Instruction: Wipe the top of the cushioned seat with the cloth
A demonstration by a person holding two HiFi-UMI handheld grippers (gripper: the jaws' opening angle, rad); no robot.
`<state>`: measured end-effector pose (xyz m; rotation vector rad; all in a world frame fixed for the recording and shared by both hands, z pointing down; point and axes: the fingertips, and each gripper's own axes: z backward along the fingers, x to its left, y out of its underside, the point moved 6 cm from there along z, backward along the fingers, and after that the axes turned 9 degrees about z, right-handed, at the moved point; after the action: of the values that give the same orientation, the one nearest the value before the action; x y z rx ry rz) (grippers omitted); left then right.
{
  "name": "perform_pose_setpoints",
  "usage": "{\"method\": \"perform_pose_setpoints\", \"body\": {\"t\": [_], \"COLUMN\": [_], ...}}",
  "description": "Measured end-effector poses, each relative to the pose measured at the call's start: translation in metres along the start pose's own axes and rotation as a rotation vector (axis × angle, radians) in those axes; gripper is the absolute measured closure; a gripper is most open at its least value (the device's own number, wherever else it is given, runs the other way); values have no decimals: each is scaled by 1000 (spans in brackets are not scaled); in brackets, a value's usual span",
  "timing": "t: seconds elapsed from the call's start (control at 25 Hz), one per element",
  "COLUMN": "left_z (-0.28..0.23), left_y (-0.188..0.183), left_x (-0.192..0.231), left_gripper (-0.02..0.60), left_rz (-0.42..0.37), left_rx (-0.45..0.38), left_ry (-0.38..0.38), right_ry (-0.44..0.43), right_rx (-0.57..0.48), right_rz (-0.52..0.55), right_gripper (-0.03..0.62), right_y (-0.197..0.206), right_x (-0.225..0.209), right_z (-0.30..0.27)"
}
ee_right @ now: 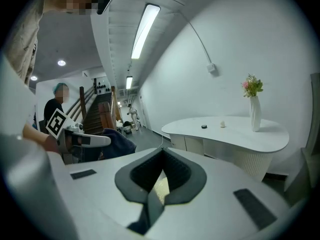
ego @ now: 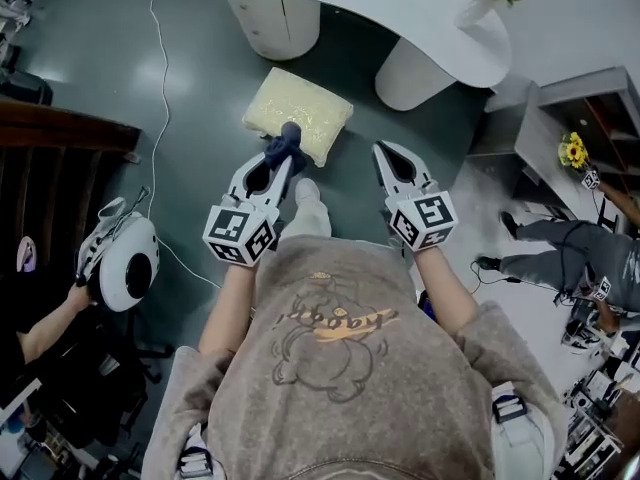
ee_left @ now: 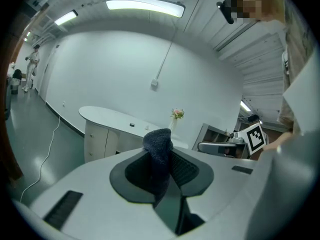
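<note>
A dark blue cloth [ego: 284,144] is pinched at the tip of the left hand-held gripper [ego: 281,162]; a bunched fold is seen standing up past the pads, the rest hanging between them. The cloth is held over the near edge of the pale yellow cushioned seat [ego: 312,106], which lies on the floor [ego: 190,118] at 12 o'clock from the gripper. Whether cloth and seat are touching cannot be told. The right hand-held gripper [ego: 386,152] is held at 3 o'clock from the left, its jaws pressed together at the tips with nothing gripped. A white curved surface [ego: 400,13] is seen beyond the seat.
</note>
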<state>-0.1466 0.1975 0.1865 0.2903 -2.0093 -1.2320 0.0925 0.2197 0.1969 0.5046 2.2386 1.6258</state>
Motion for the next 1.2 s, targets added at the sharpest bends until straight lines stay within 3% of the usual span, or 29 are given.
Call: {"method": "perform_pose_setpoints", "body": {"t": [0.2,0.48,0.96,1.2], "left_z": [-32,-66,-145,-186], "left_y": [-25,-42,-26,5], "left_x": [29,62,91,112], "left_gripper": [486,486,486,486], "left_rz": [-2,4,13,42], "left_rx": [25,47,108,141], "left_ry": [63,79,80,90], "right_ry": [62,126,156,153], "right_rx": [7,23,42,45], "right_rz": [-5,-29,-68,-86], "right_gripper": [597,596,595,595], "right_y": [-14,-14,18,51], "right_x": [-14,-36,-104,-130], "right_z": [-29,-55,-97,-121]}}
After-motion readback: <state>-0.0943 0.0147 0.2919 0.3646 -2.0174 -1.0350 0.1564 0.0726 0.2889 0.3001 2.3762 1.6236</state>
